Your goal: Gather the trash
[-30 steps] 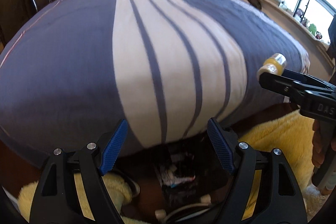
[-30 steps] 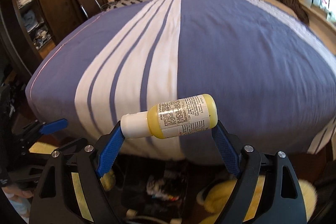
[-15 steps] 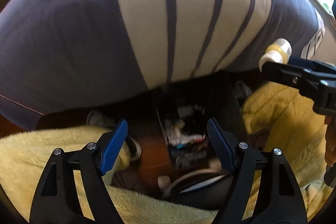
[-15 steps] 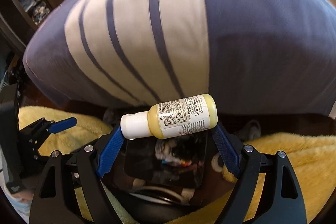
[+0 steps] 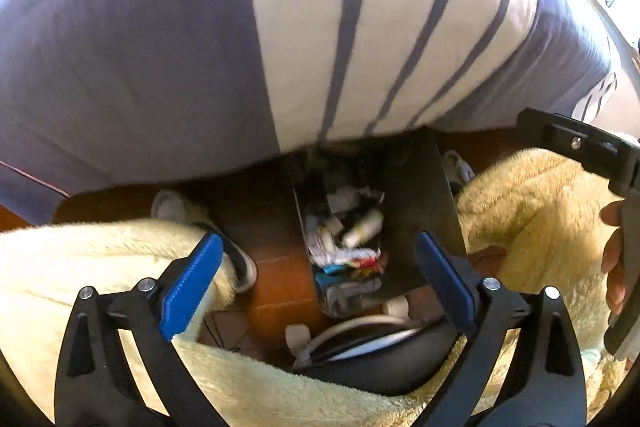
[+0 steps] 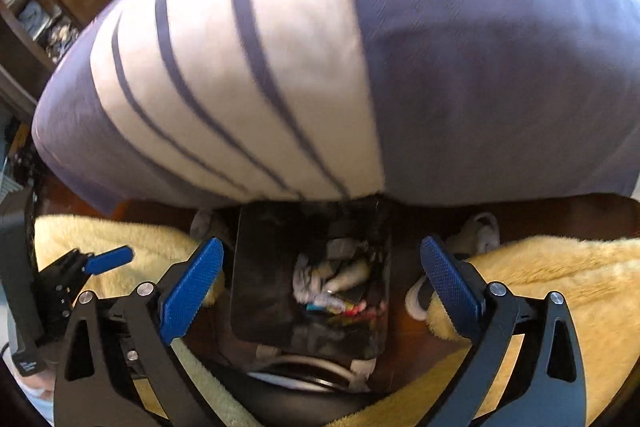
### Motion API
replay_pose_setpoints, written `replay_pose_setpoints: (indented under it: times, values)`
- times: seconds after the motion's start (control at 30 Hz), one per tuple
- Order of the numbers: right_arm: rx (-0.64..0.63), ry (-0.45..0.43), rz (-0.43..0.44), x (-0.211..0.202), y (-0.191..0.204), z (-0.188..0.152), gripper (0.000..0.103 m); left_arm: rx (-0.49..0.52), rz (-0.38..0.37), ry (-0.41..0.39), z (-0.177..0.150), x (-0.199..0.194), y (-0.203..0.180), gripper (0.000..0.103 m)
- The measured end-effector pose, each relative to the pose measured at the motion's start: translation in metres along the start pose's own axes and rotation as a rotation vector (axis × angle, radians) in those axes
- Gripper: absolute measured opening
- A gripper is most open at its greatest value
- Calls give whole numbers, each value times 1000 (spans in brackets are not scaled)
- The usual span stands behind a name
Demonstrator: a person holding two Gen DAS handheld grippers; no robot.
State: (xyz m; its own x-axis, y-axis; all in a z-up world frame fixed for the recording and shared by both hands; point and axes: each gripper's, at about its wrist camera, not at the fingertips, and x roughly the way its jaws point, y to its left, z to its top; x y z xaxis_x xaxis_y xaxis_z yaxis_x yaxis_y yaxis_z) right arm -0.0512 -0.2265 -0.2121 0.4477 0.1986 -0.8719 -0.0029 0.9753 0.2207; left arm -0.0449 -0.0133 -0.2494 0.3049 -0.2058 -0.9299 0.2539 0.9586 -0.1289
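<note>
Bottle (image 6: 352, 273) out of right gripper (image 6: 320, 281), binned.

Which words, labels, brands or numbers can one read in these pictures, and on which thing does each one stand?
No text can be read here.
Small bottle in the black bin: label too blurred to read.
Coloured wrappers below the bottle in the bin: print too blurred to read.
Striped bedcover: no writing on it.
</note>
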Motion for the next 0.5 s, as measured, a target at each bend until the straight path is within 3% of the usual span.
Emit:
replay_pose_setpoints:
  times: [0.23, 0.5]
  values:
    - [-71, -270, -166, -76, 14, 24, 99, 12, 64, -242, 29, -78, -7, 95]
    - [-105, -502, -261, -156, 32, 56, 99, 36, 187, -549, 61, -180, -25, 95]
